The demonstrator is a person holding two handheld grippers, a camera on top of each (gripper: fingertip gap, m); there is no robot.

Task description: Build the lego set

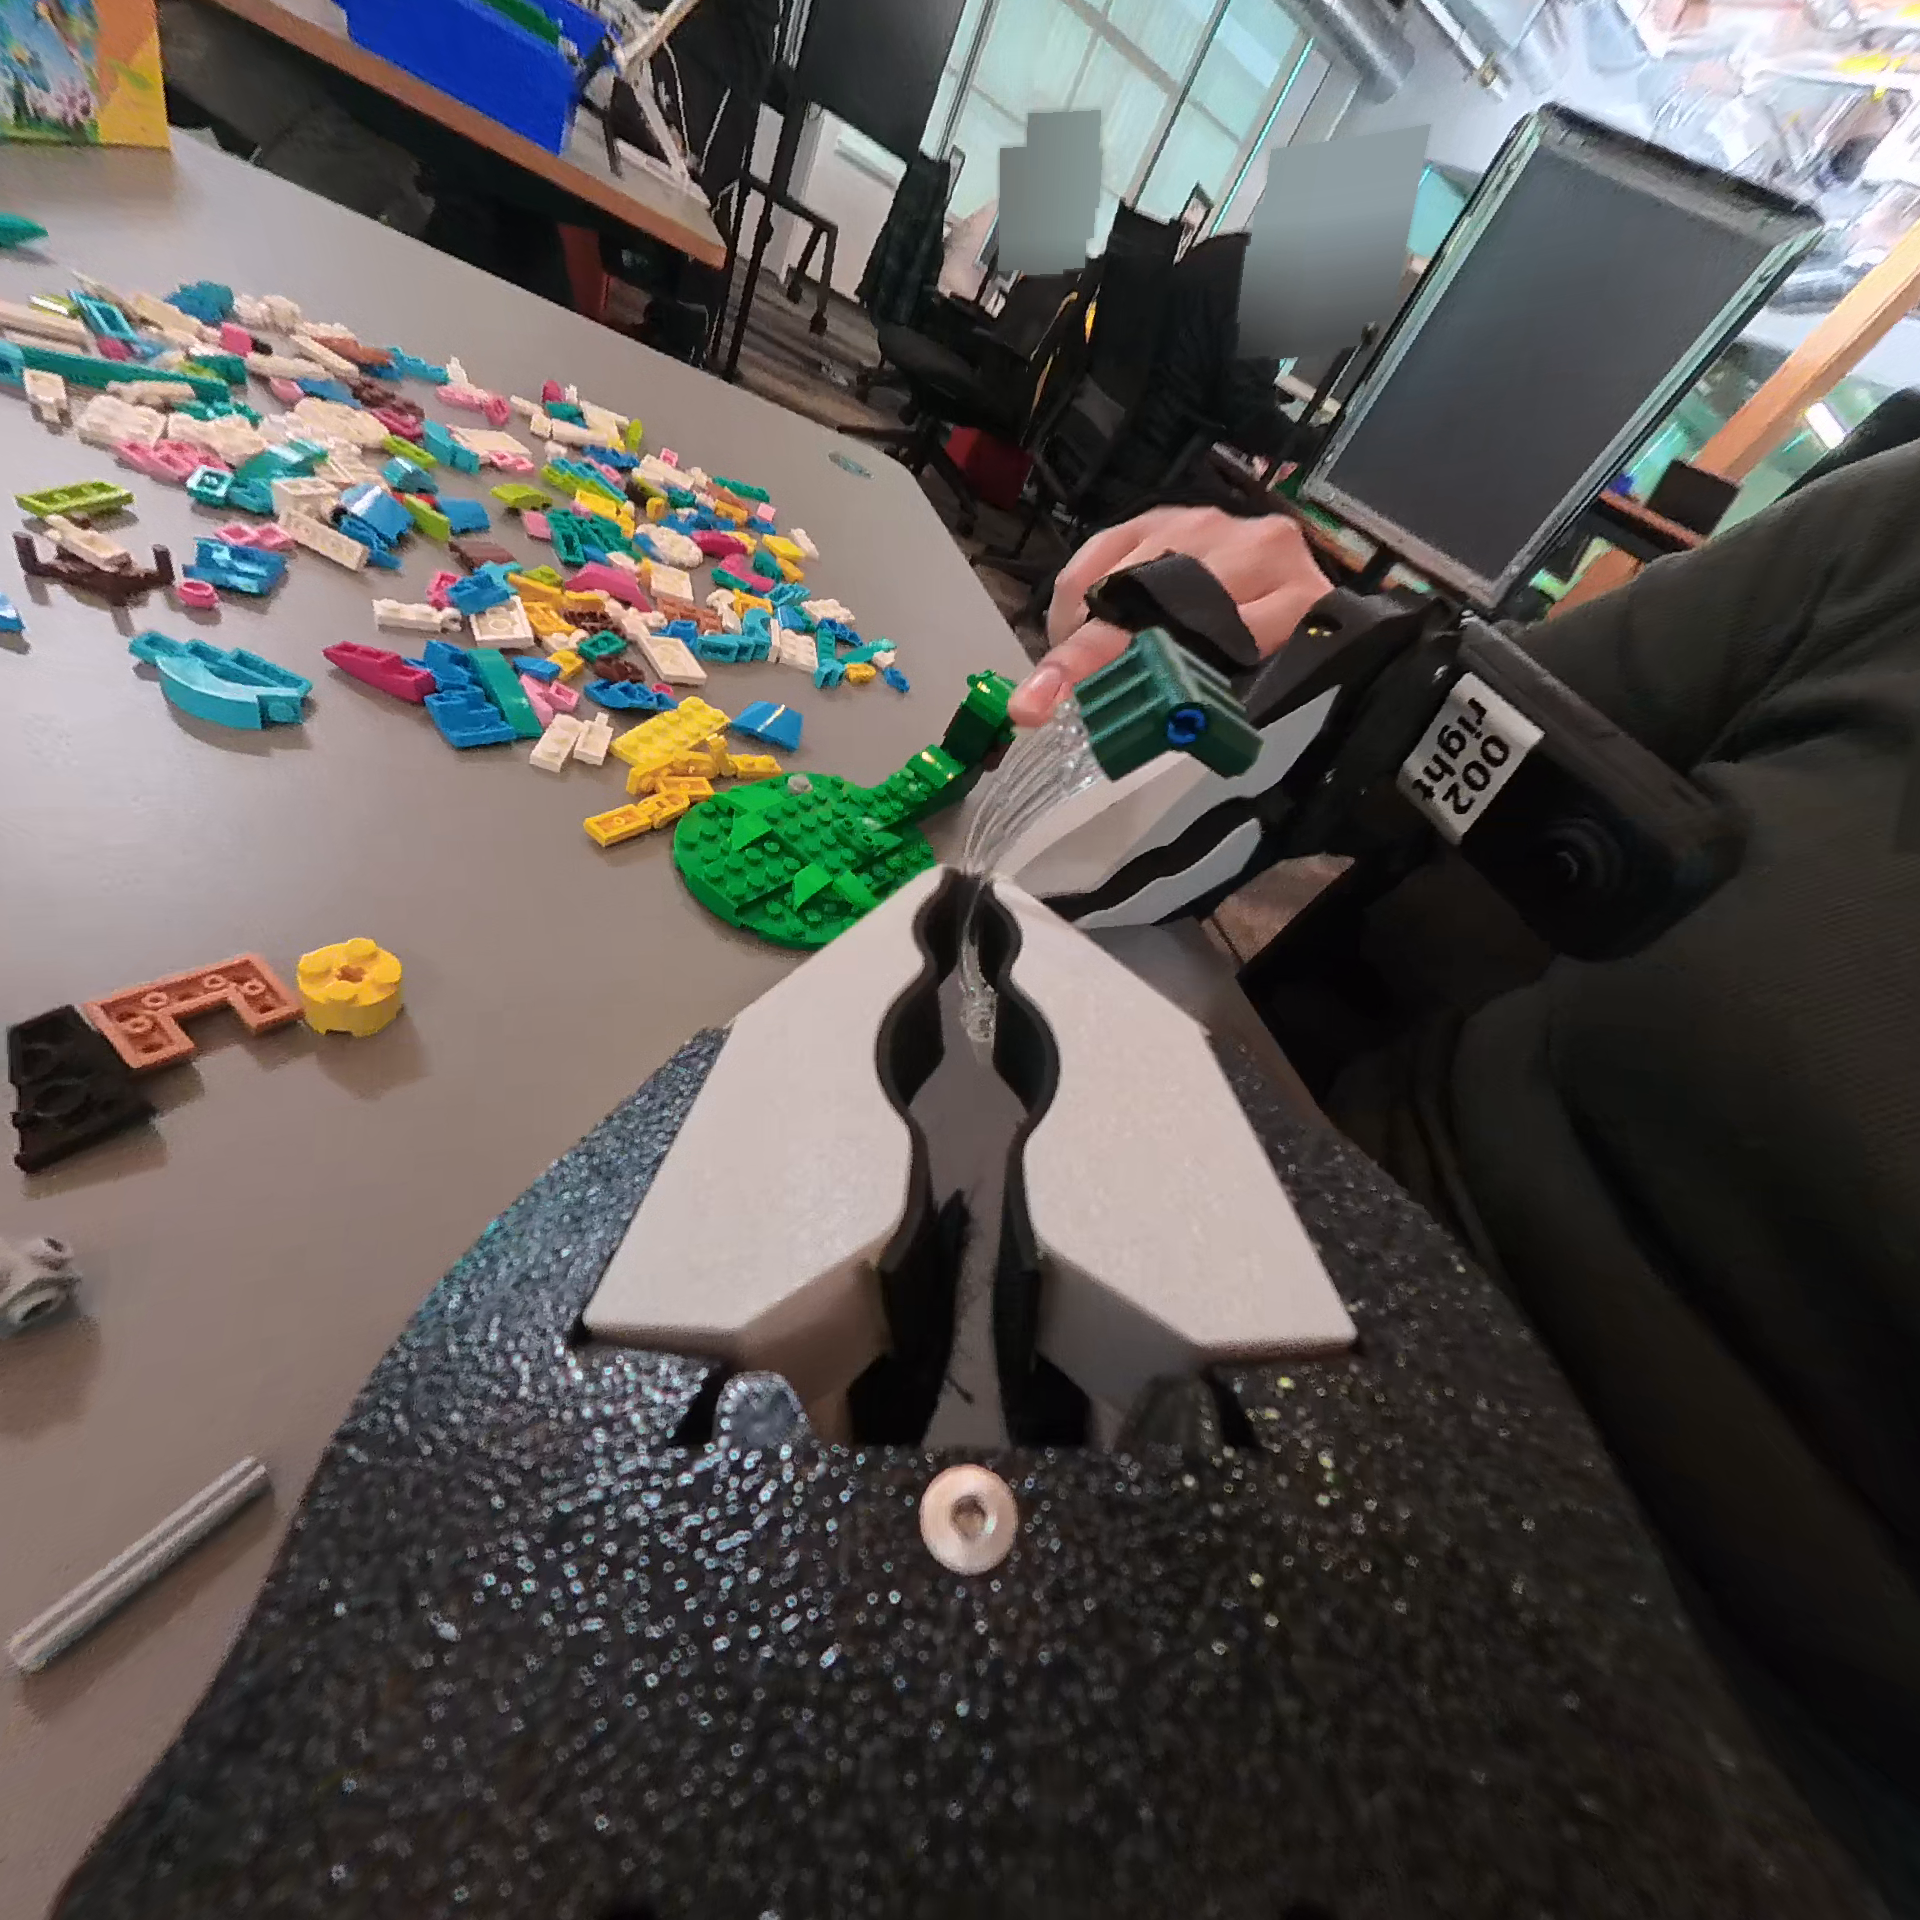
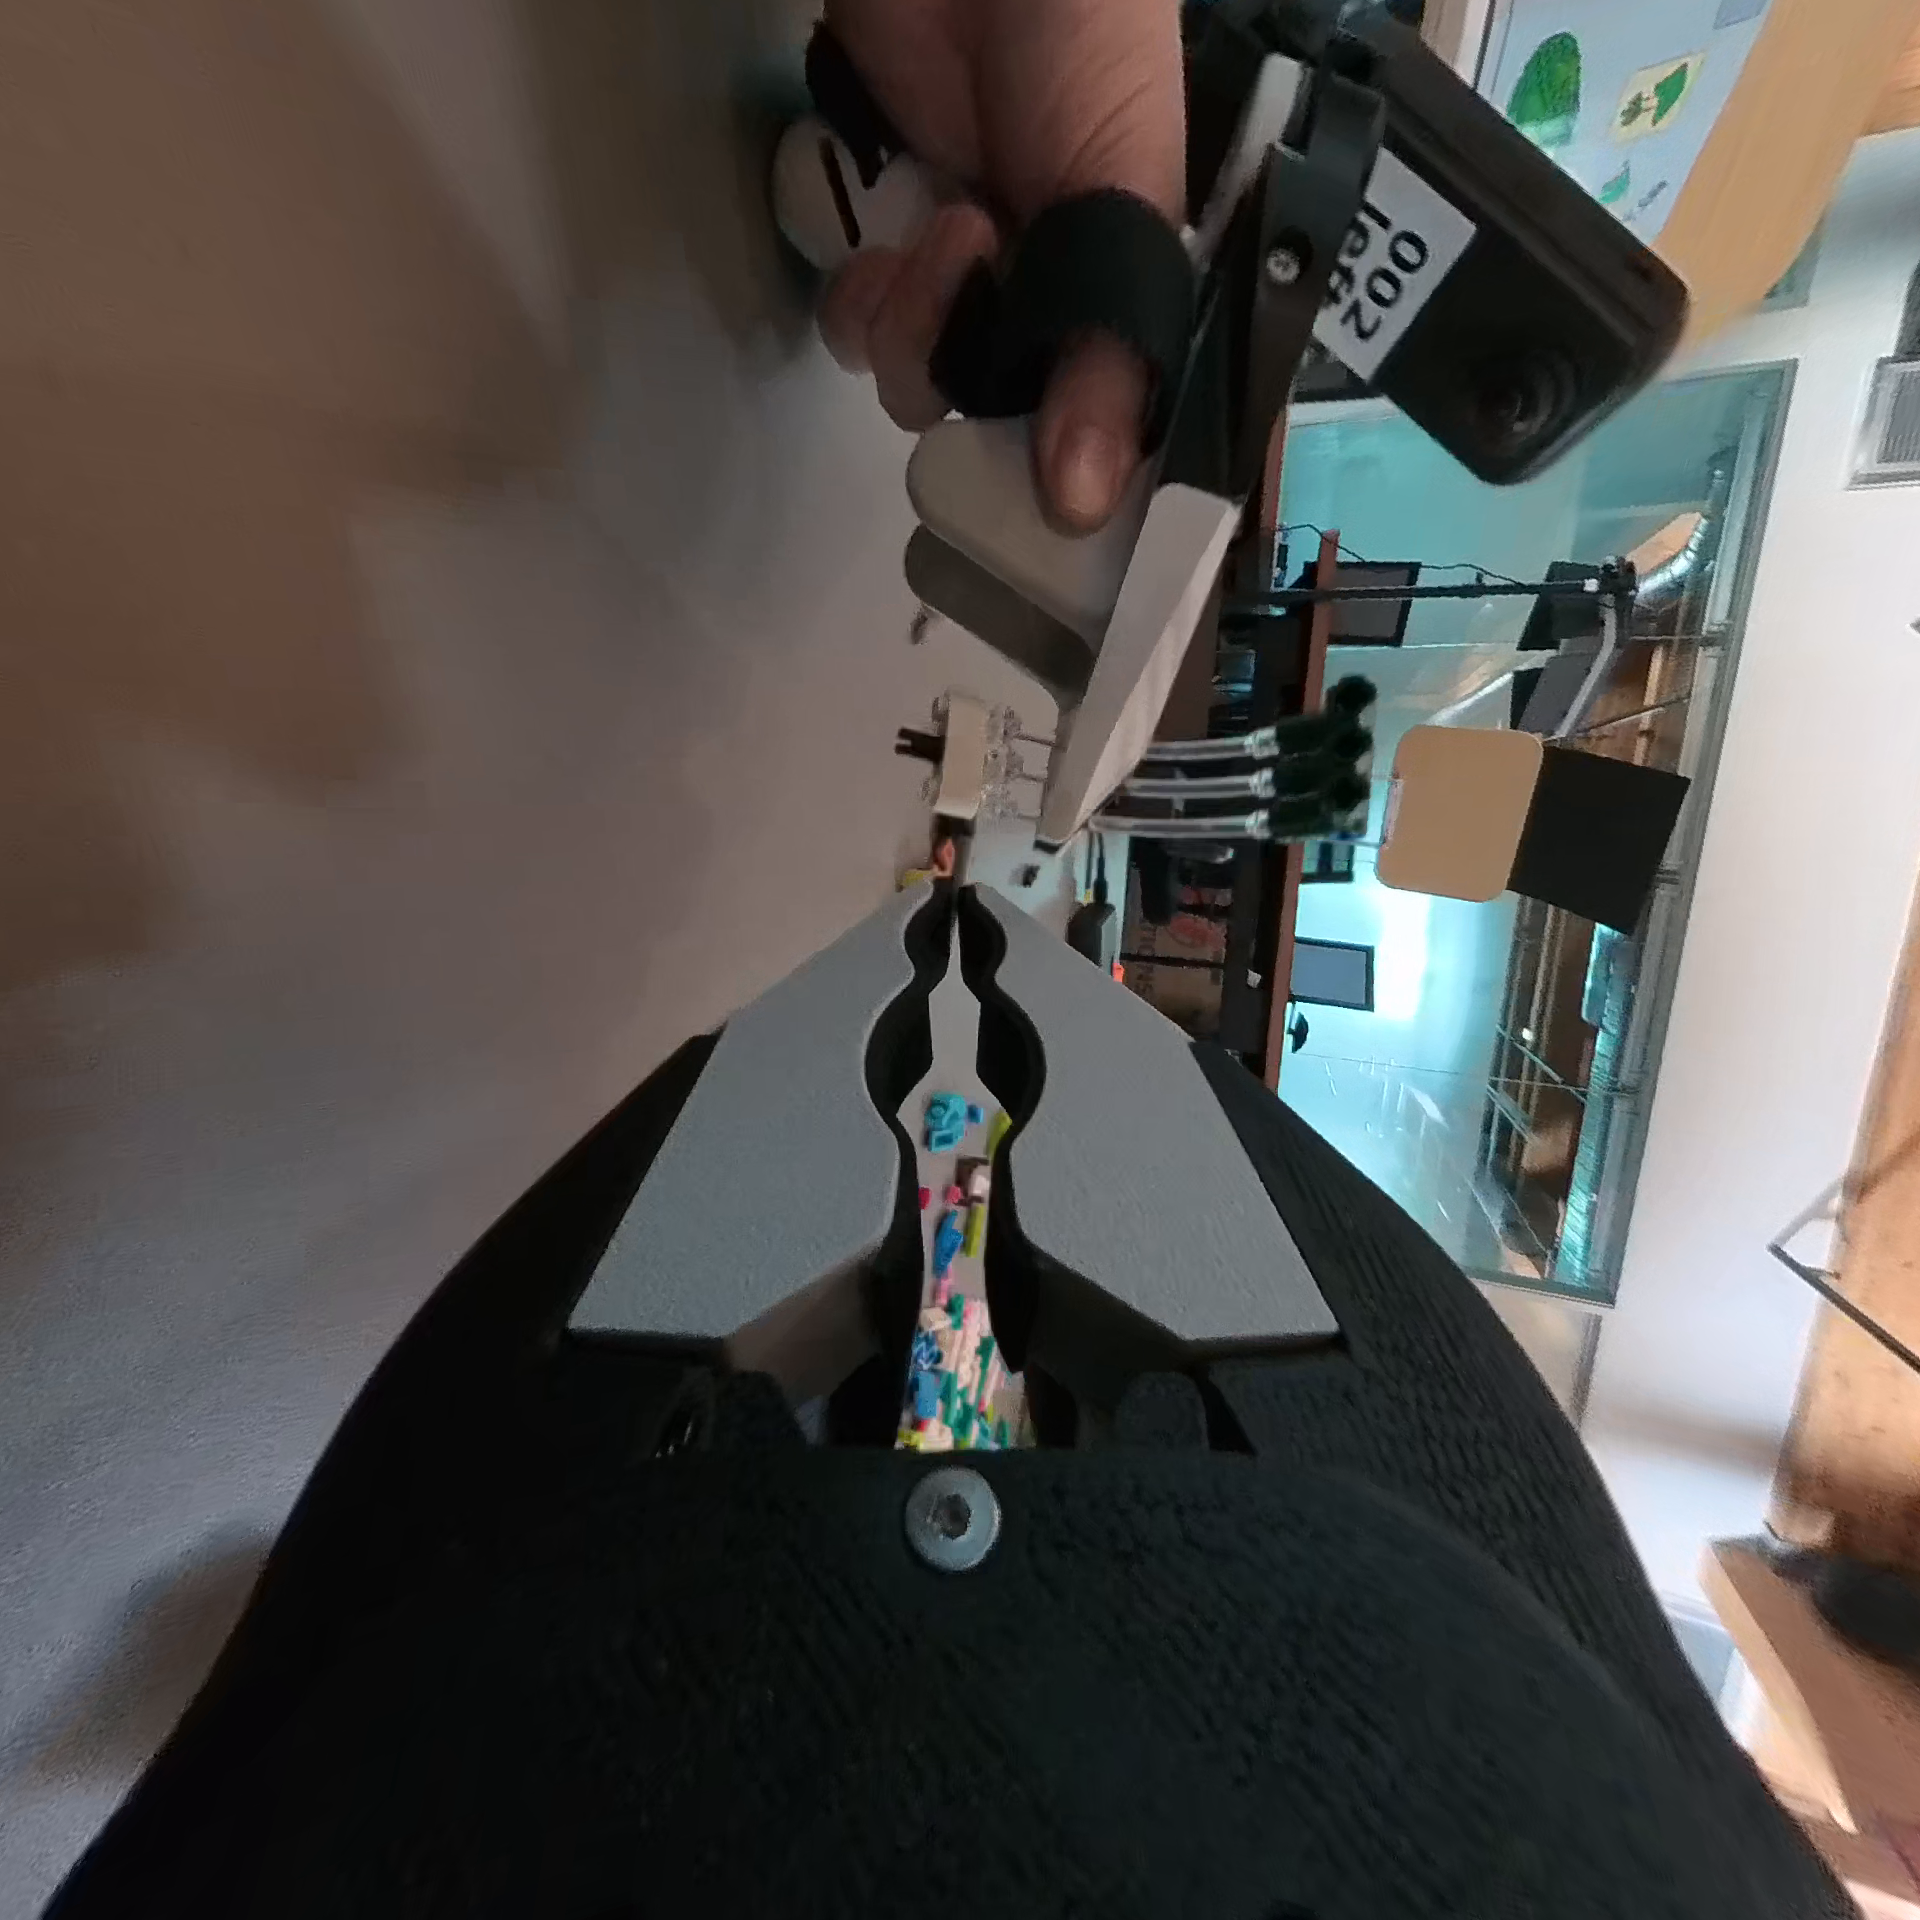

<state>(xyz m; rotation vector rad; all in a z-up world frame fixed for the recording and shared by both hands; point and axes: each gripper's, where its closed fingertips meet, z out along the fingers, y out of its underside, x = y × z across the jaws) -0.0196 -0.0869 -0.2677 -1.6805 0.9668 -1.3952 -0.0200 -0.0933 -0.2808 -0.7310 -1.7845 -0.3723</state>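
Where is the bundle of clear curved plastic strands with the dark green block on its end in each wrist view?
Left wrist view: the bundle of clear strands sits at centre, rising from the shut left gripper to its dark green block.
Right wrist view: upper centre-right, running sideways, green block at the right end.
Shared landmark: the pile of loose coloured bricks, upper left there, between the right gripper's fingers here.
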